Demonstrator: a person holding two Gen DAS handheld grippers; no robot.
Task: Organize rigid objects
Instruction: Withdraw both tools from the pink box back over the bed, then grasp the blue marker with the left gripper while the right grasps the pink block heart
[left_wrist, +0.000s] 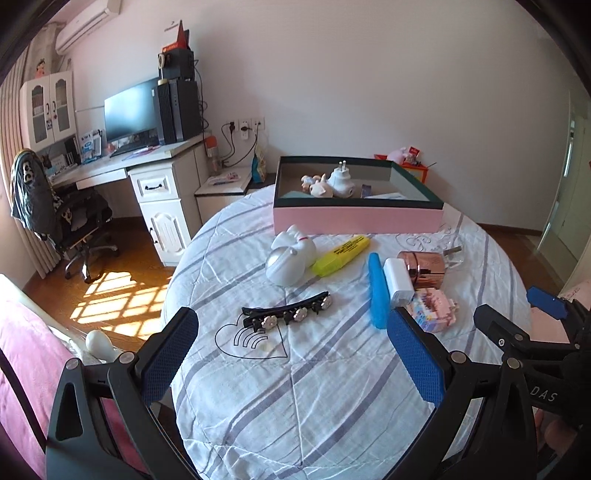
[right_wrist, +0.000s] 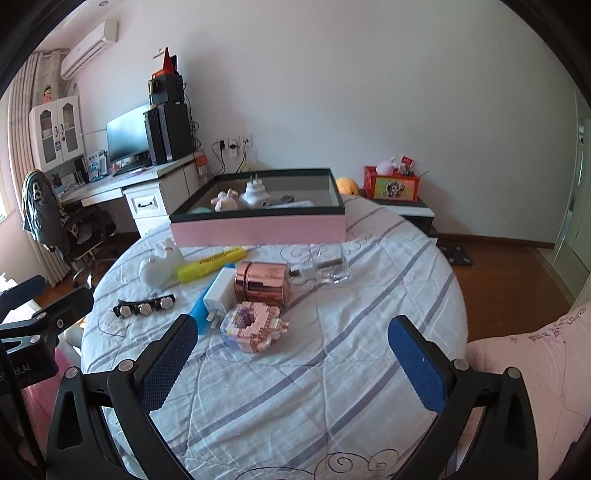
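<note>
A pink box stands at the far side of the round bed and holds a white plug and small figurines. On the cover lie a black hair clip, a white toy, a yellow highlighter, a blue stick, a white charger, a rose-gold can and a pink block model. My left gripper is open above the hair clip. My right gripper is open, just short of the block model.
A clear glass piece lies behind the can. A desk with a monitor and an office chair stand at the left. A red toy box sits on a low stand at the back right. A pink quilt lies at the right.
</note>
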